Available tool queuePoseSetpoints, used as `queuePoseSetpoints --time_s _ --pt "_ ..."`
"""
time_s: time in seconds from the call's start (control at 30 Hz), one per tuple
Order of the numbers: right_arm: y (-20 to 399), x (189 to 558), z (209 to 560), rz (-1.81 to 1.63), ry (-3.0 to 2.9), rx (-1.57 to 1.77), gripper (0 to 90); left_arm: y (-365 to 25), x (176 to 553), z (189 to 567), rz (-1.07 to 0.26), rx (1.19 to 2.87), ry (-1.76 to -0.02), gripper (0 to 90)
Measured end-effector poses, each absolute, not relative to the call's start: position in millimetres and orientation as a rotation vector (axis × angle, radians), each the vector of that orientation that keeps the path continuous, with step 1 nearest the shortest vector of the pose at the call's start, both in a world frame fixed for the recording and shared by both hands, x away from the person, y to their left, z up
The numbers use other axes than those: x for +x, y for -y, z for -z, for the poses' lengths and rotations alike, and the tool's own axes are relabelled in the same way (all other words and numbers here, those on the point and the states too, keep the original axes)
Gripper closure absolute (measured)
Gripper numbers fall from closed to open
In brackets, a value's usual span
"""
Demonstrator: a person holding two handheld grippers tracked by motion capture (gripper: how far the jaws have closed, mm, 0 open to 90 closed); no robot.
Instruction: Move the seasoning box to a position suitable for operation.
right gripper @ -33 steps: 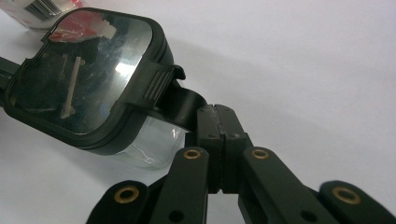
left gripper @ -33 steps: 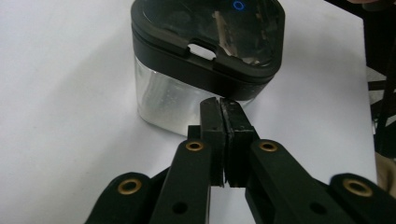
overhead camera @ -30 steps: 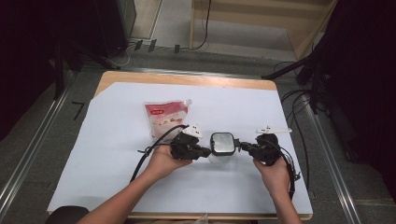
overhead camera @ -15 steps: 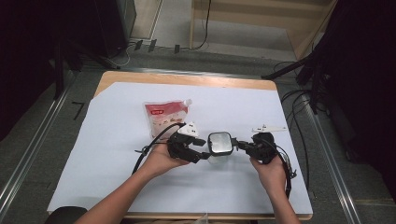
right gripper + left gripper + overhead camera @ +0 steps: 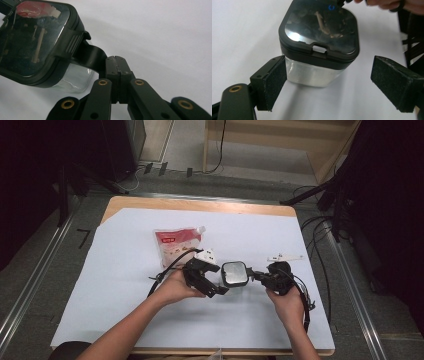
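Small clear container (image 5: pixel 234 274) with a dark glossy lid, standing on the white sheet near the middle of the tabletop (image 5: pixel 125 205), a little toward the near edge. A blue ring mark on the lid in the left gripper view (image 5: pixel 331 7); no readable writing there.

Left claw (image 5: pixel 212 279) released: jaws just swung apart, pads (image 5: pixel 274 77) flanking the container's near side without pressing on it, clear wall and front latch (image 5: pixel 320 48) showing between them.

Right claw (image 5: pixel 257 275) clenched on a black strap tab (image 5: pixel 91 56) sticking out from the lid's ribbed hinge side; jaws flush together in the right gripper view.

Behind the left claw, toward the far edge, a red-and-white pouch (image 5: pixel 176 243) lying flat, white lettering on its red band too small to read. A small white tag (image 5: pixel 205 255) with dark marks just beside the pouch, print illegible. A thin white strip (image 5: pixel 285 257) near the right edge, behind the right hand (image 5: pixel 288 302).
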State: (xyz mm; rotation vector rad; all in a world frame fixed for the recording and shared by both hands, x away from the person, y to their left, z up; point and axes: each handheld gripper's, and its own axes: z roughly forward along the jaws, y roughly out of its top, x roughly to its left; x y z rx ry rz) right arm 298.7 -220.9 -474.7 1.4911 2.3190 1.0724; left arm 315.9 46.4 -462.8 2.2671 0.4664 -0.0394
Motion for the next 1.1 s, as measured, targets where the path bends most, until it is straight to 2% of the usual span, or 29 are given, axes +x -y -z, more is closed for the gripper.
queuePoseSetpoints --time_s 0.57,0.8,1.1 --pt "224.8 309.1 475.5 -1.115 -2.370 1.468 90.0 -24.0 329.2 469.1 0.002 2.287 -0.423 14.9" --pt "224.1 308.4 475.7 -1.108 -2.368 1.459 90.0 -23.0 324.9 465.3 -0.071 2.299 -0.380 16.5" --pt "224.6 307.9 476.1 -1.118 -2.365 1.459 90.0 -22.1 324.9 462.2 -0.069 2.307 -0.385 16.9"
